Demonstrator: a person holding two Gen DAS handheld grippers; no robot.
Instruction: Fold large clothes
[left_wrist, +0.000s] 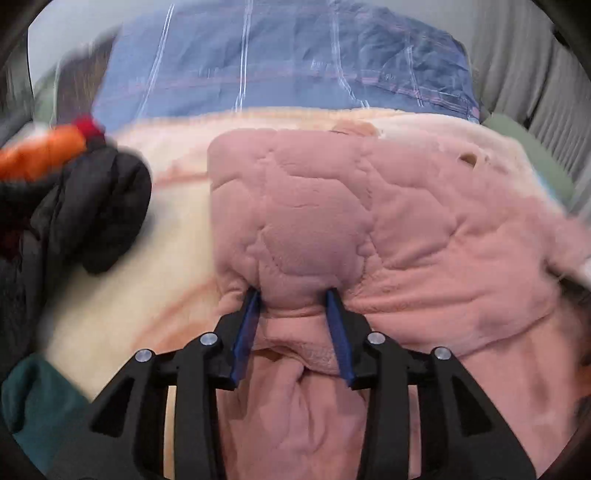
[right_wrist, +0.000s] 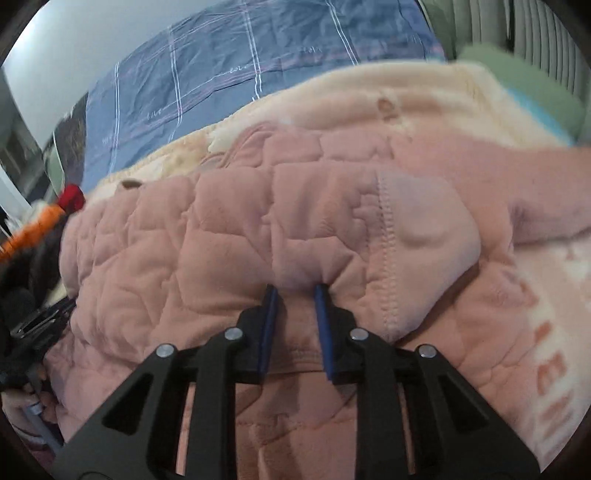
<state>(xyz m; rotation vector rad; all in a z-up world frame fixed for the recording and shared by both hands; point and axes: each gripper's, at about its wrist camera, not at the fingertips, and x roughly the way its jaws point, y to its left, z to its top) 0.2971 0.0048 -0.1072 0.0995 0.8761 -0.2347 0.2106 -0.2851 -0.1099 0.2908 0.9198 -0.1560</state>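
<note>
A large pink quilted fleece garment (left_wrist: 332, 206) lies spread over a cream blanket (left_wrist: 147, 258) on a bed. My left gripper (left_wrist: 292, 295) is shut on a bunched fold at the garment's near edge; cloth fills the gap between the blue pads and puckers at their tips. In the right wrist view the same garment (right_wrist: 221, 229) shows a stitched seam and a sleeve running off to the right. My right gripper (right_wrist: 297, 290) is shut on a narrower pinch of its near edge, just left of that seam.
A blue plaid bedcover (left_wrist: 277, 62) covers the far part of the bed. A black puffy jacket (left_wrist: 92, 214) and an orange item (left_wrist: 40, 151) sit to the left, teal cloth (left_wrist: 33, 406) at the near left. A green cushion (right_wrist: 517, 74) and curtains (left_wrist: 517, 74) are at the far right.
</note>
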